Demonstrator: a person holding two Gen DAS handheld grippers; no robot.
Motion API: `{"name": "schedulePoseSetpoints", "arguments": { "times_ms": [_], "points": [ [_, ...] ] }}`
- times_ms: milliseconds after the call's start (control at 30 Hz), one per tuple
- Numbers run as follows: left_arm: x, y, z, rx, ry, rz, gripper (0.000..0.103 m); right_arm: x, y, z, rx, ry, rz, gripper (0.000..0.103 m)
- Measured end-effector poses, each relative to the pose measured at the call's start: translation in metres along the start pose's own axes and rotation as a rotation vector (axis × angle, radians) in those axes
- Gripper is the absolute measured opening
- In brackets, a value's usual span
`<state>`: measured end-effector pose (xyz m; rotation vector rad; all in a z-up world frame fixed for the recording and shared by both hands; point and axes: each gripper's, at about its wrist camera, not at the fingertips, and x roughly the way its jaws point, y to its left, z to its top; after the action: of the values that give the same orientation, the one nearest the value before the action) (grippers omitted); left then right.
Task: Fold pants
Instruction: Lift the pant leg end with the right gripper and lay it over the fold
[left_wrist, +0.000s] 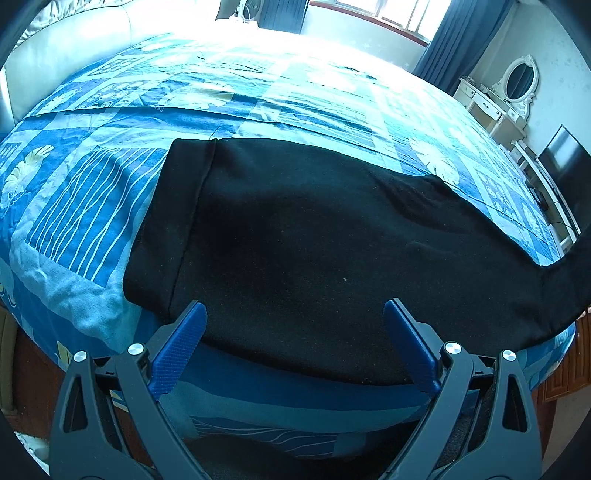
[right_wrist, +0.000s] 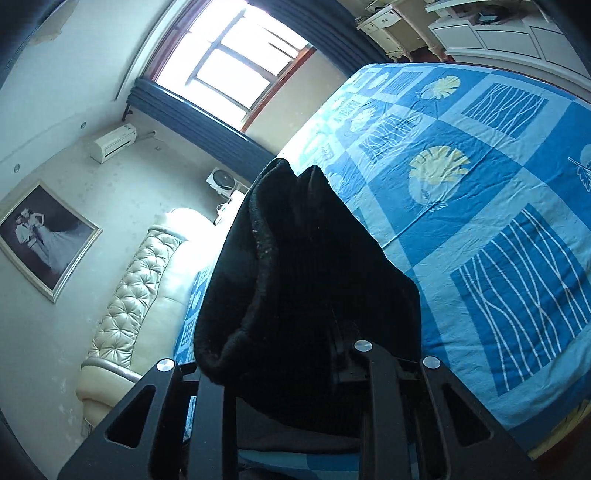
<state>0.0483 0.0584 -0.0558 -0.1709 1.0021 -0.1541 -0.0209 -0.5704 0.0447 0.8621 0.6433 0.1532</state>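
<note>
1. The black pants (left_wrist: 295, 236) lie spread across a bed (left_wrist: 74, 206) covered with a blue patchwork sheet, near its front edge in the left wrist view.
2. Their waistband end, with a stitched seam, points to the left of that view; the rest runs off to the right, where a strip of cloth rises out of the picture.
3. The left gripper (left_wrist: 295, 347) hovers over the near edge of the pants, its jaws wide apart, and the blue pads (left_wrist: 181, 347) touch no cloth.
4. The right gripper (right_wrist: 295, 332) is lifted above the bed and tilted, its jaws drawn narrow and clamped on a bunch of the pants (right_wrist: 303, 258).
5. That bunch drapes over the fingers and hides the tips, so the pads themselves cannot be seen.
6. The cloth stands up in a thick fold ahead of the right camera, with a fuzzy inner side showing along its left edge.
7. Behind it are a tufted cream headboard (right_wrist: 136, 295), a window (right_wrist: 236, 62) with dark curtains, and a framed picture (right_wrist: 44, 243) on the wall.
</note>
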Motion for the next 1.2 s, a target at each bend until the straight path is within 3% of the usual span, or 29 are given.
{"name": "schedulePoseSetpoints", "arguments": {
  "times_ms": [233, 400, 600, 700, 900, 1067, 1200],
  "points": [
    [-0.01, -0.005, -0.004, 0.008, -0.016, 0.0, 0.096, 0.073, 0.057, -0.047, -0.134, 0.133, -0.038, 0.024],
    [-0.01, -0.008, -0.003, 0.012, -0.02, -0.009, 0.096, 0.127, 0.077, -0.091, -0.226, 0.227, -0.122, 0.024],
    [-0.009, -0.009, -0.004, 0.004, -0.016, -0.006, 0.096, 0.181, 0.092, -0.142, -0.38, 0.315, -0.286, 0.024],
    [-0.009, -0.01, -0.004, 0.006, -0.016, -0.005, 0.096, 0.195, 0.097, -0.161, -0.462, 0.331, -0.358, 0.024],
    [-0.007, -0.015, -0.005, 0.026, -0.011, -0.009, 0.096, 0.212, 0.114, -0.192, -0.574, 0.365, -0.409, 0.024],
    [-0.007, -0.017, -0.006, 0.028, -0.012, -0.011, 0.096, 0.216, 0.113, -0.202, -0.57, 0.38, -0.416, 0.029],
    [-0.005, -0.016, -0.005, 0.017, -0.002, -0.012, 0.096, 0.214, 0.115, -0.206, -0.522, 0.385, -0.376, 0.04]
  ]
}}
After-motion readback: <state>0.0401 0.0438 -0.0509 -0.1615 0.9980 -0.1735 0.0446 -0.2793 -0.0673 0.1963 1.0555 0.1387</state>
